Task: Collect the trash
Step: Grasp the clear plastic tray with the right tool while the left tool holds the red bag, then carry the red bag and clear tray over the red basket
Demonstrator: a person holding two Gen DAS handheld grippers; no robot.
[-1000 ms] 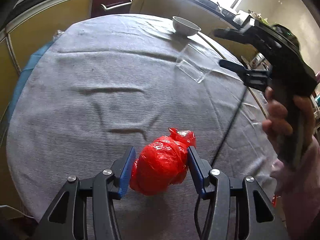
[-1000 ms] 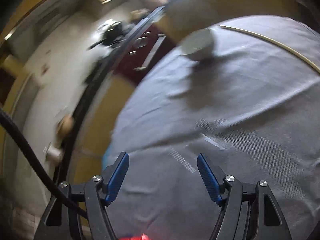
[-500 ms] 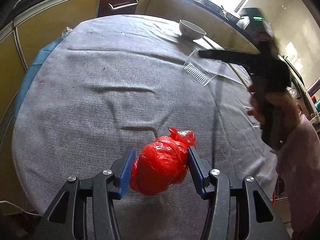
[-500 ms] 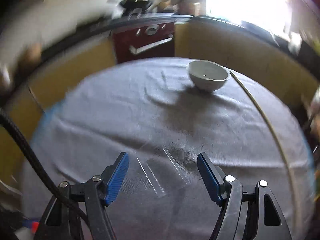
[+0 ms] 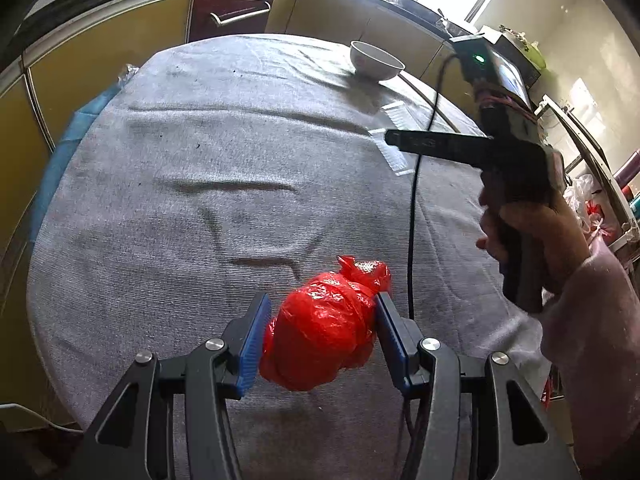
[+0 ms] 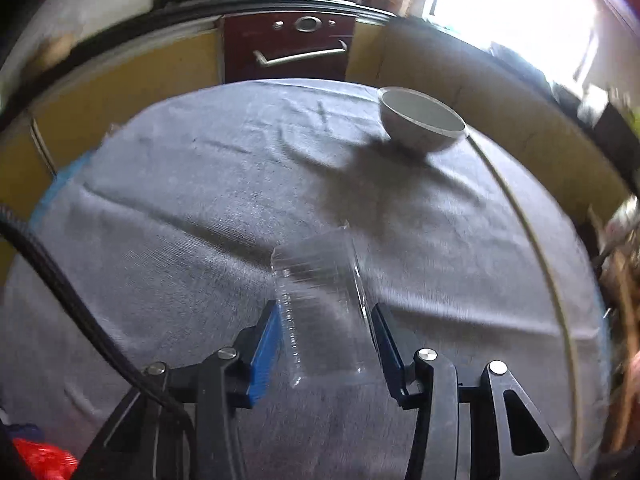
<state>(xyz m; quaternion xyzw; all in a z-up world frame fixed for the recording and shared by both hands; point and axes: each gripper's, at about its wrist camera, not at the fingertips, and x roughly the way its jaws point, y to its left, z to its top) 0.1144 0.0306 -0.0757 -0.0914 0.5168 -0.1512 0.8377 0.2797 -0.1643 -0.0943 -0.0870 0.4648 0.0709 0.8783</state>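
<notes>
The red plastic bag (image 5: 324, 332) sits near the close edge of the grey-clothed table (image 5: 200, 168), clamped between the left gripper's (image 5: 320, 340) 2 blue pads. Farther out, the right gripper (image 6: 324, 340) is closing around a clear plastic container (image 6: 320, 304), pads not visibly pressing it. A white bowl (image 6: 420, 124) sits beyond.

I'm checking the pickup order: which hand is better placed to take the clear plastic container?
Right. The right gripper already straddles the clear plastic container and its jaws are closing on it. The left gripper is shut on the red bag, nearer the table edge.
</notes>
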